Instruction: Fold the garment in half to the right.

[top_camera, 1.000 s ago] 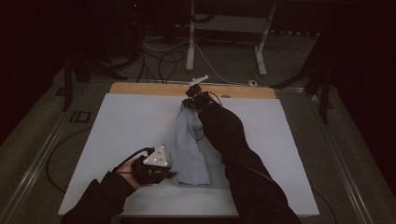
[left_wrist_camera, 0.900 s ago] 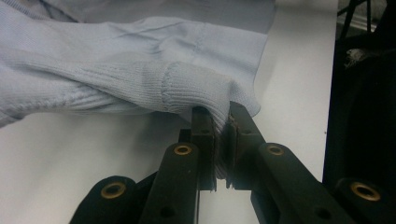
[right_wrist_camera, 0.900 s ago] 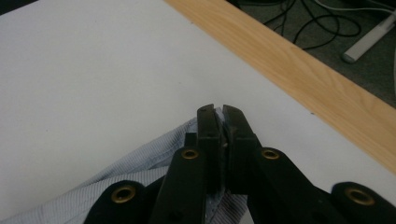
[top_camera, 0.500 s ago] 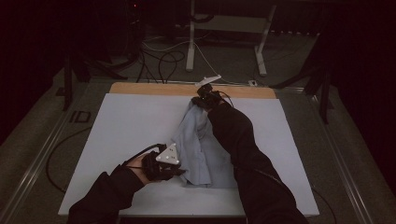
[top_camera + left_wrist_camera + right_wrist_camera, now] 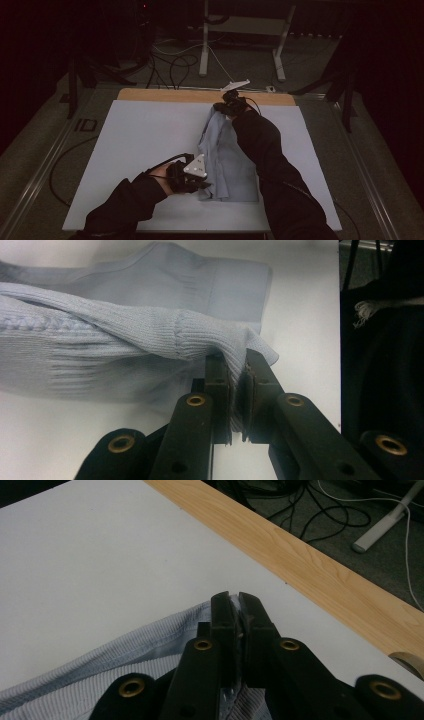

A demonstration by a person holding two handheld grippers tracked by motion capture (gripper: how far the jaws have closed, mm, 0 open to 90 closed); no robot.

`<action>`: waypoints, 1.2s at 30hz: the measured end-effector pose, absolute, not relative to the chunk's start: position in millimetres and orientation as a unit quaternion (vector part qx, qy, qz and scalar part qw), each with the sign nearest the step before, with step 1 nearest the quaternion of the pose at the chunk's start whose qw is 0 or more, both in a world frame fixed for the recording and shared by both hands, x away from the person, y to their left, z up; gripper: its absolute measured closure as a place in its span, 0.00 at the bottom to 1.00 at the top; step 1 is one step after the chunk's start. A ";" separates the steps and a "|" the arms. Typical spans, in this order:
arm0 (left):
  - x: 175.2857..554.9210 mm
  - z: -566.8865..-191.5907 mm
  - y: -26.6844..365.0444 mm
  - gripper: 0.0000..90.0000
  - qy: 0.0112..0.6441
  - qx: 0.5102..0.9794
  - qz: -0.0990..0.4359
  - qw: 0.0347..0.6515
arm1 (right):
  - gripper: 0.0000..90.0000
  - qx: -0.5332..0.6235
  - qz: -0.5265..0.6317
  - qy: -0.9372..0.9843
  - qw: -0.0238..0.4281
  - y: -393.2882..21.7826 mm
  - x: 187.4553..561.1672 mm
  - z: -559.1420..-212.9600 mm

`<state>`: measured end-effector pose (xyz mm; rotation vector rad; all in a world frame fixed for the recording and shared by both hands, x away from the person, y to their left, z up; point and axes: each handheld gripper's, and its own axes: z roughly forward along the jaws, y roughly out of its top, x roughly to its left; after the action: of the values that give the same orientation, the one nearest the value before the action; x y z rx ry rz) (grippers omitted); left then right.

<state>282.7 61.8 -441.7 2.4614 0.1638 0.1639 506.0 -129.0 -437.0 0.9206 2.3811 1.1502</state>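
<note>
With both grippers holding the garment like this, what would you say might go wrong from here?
1. The left gripper pinches only a thin bit of the garment's ribbed cuff edge; a tug may pull it free.
2. The right gripper also grips just an edge, close to the white mat's far side, so the cloth might slip out.
3. The right sleeve lies across the garment and may drag or wrinkle it.

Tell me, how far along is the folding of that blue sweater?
Partly done, it seems: the light blue sweater already lies as a narrow folded strip on the white table. In hand: the left gripper pinches a ribbed cuff, and the right gripper clamps the far edge. Left: probably laying it down and folding it shorter.
</note>
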 end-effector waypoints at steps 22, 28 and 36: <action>286.7 -454.2 7.7 0.94 0.019 0.947 0.054 0.316 | 0.97 0.328 0.424 0.831 0.150 -167.8 508.3 -452.9; 287.0 -459.9 -11.9 0.93 0.007 0.949 0.054 0.310 | 0.96 0.329 0.429 0.829 0.143 -181.0 508.9 -457.3; 291.7 -466.5 -38.3 0.93 -0.008 0.953 0.048 0.300 | 0.94 0.338 0.434 0.824 0.137 -191.2 509.6 -459.1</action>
<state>291.7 -38.3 -466.5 2.5281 -0.0220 0.1268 509.6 -191.2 -459.1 0.9775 2.3843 1.2545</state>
